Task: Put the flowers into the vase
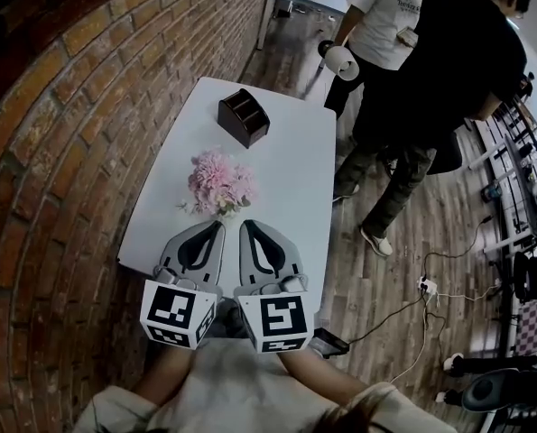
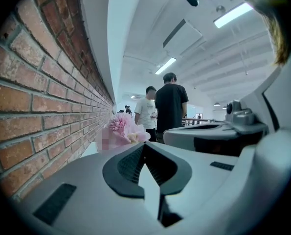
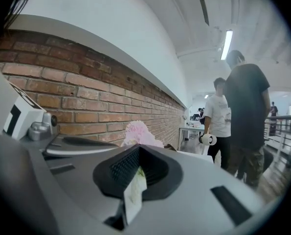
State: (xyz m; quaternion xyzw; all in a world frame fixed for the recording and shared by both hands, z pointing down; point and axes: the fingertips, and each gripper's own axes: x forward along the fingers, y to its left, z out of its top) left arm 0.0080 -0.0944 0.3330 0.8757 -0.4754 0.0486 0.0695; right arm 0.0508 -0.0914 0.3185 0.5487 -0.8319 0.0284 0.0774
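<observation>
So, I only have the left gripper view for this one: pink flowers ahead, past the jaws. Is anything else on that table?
Observer: Yes. The head view shows a dark compartment box on the white table, beyond the flowers.
Operator: Is a stem being carried on the other side?
Observer: No. The right gripper has its jaws together in its own view, with no stem between them.
Operator: How far in are the two of them?
Observer: From the head view, the left gripper and the right one sit side by side over the table's near edge. Both are short of the flowers and neither touches them.
</observation>
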